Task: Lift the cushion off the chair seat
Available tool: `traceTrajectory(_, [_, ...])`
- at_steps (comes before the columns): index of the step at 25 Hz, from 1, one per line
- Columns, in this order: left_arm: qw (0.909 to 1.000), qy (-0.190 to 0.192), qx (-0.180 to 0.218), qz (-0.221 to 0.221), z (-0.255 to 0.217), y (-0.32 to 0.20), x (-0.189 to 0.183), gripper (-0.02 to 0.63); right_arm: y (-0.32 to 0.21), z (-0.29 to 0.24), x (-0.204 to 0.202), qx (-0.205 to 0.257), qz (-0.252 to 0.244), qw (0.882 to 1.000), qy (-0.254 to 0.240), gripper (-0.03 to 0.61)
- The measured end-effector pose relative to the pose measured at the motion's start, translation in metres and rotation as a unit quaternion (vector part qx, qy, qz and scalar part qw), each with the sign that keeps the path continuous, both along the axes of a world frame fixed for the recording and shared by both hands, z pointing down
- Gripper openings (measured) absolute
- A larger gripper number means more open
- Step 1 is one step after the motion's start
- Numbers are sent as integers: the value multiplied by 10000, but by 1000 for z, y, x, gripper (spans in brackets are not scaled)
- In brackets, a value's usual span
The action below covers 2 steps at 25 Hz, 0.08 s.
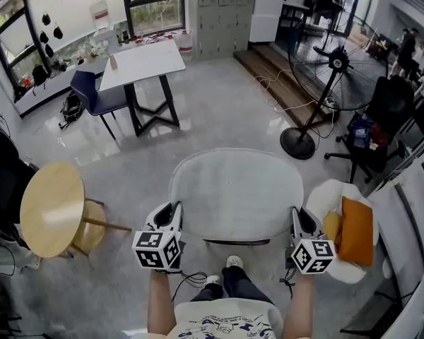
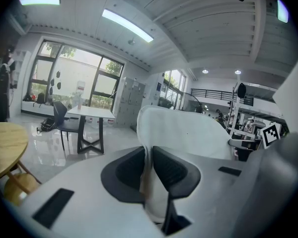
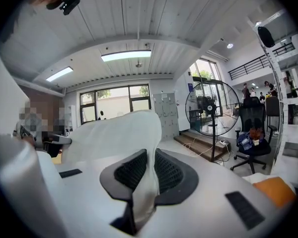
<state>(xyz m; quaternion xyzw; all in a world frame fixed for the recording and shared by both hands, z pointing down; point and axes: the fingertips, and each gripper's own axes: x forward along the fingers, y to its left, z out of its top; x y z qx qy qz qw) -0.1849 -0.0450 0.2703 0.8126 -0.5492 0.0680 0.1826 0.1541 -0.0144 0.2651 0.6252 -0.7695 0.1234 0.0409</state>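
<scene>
A pale grey, rounded seat cushion [image 1: 233, 193] hangs in the air in front of me, held flat between both grippers. My left gripper [image 1: 175, 212] is shut on its left edge, and in the left gripper view the fabric [image 2: 184, 130] is pinched between the dark pads [image 2: 170, 170]. My right gripper [image 1: 295, 215] is shut on the cushion's right edge; the cloth [image 3: 119, 128] folds between its pads [image 3: 166, 172] in the right gripper view. The white chair [image 1: 325, 198] stands to the right, below the cushion, with an orange pillow [image 1: 357, 230] on it.
A round wooden table [image 1: 51, 207] with a stool [image 1: 90, 235] under it stands at the left. A standing fan [image 1: 332, 62] and a black office chair [image 1: 381, 119] are at the far right. A white table [image 1: 141, 62] and a blue chair [image 1: 95, 97] stand further back.
</scene>
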Motion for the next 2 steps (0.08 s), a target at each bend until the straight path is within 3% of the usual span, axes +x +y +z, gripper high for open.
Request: traceTrajectory(2, [10000,4,4,0,2,1,0,66,1,1,-1,12,4,10000,9,64])
